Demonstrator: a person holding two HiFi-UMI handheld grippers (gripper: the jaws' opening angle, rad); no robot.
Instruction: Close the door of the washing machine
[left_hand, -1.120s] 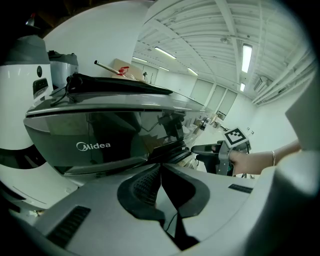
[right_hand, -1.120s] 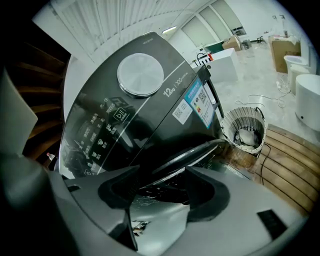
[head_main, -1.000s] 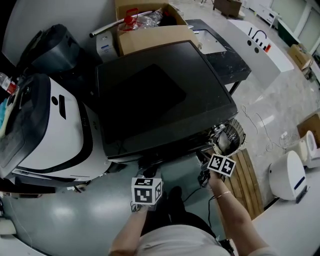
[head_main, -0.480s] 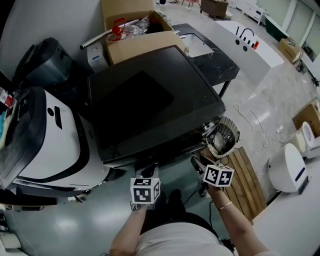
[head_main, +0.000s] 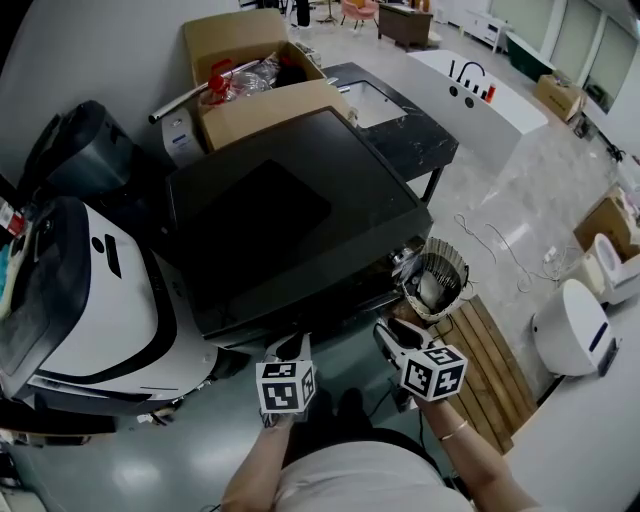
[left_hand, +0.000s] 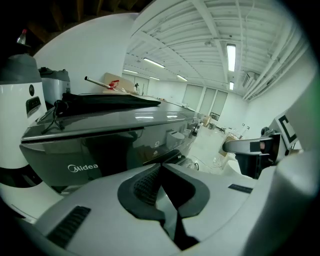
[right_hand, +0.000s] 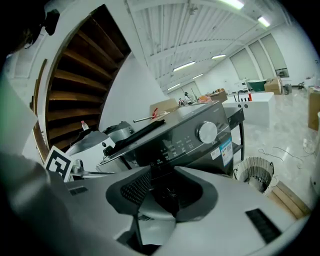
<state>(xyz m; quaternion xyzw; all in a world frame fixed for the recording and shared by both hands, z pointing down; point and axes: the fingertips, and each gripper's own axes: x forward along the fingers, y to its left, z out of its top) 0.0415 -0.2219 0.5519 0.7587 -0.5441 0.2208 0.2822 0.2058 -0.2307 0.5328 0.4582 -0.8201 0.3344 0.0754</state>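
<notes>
With the left gripper (head_main: 294, 347) pressed together and the right gripper (head_main: 386, 334) closing on nothing, both held clear of the washing machine (head_main: 280, 220), the door push looks done; next comes a latch check.

White "Midea" logo (left_hand: 82, 167) on grey washing machine (left_hand: 115, 135) front, left of and beyond fingers (left_hand: 142, 184) of left gripper (left_hand: 161, 169). Control panel (right_hand: 175, 146) print and blue sticker (right_hand: 226, 148): too small to read.

Right hand-held gripper (head_main: 388, 332) higher, jaws closing, seemingly empty.
</notes>
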